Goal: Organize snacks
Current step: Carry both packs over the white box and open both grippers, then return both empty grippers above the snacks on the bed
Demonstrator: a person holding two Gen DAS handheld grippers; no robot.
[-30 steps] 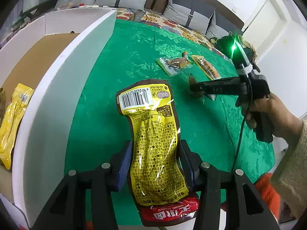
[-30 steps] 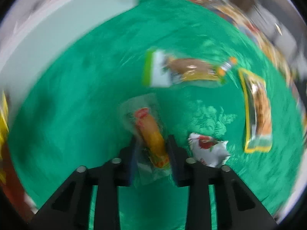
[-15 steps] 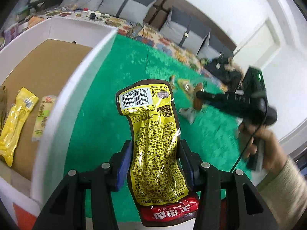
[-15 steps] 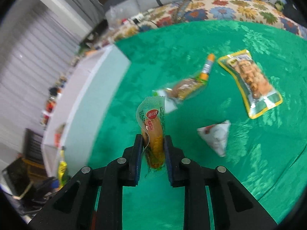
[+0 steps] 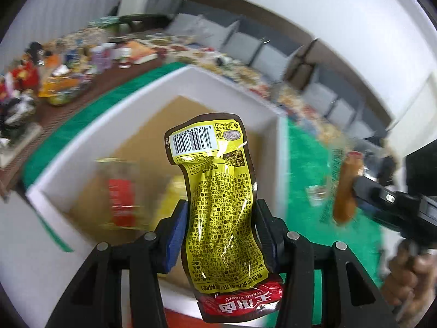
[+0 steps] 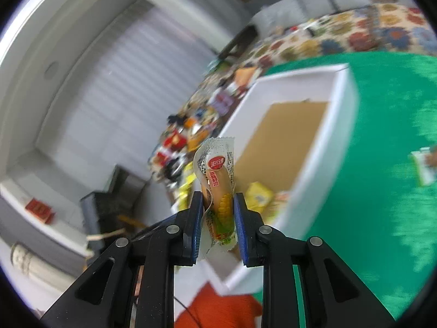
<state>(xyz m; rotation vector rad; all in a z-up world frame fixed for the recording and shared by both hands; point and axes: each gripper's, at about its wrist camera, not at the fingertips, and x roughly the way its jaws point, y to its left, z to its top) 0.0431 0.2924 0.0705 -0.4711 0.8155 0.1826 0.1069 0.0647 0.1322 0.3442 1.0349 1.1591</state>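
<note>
Left hand-held gripper (image 5: 221,235) of mine grips the yellow packet (image 5: 218,191), now swung over the white box (image 5: 281,164); my right hand-held gripper (image 6: 218,218), at three o'clock, clamps a corn sausage (image 6: 220,188), nearly there too.

**Blur and edges hide much of the scene**

In the left wrist view, motion blur smears the snacks inside the white box (image 5: 90,147): a red packet (image 5: 121,202) and something yellow behind the held yellow pouch (image 5: 221,191) cannot be identified. That pouch covers part of the box floor, and its red bottom end reaches the frame's lower edge. The right gripper (image 5: 352,188) is cut off at the right edge. In the right wrist view, the green-and-white packet (image 6: 423,168) on the green cloth (image 6: 382,191) is blurred, and the clutter beyond the box is unreadable.
</note>
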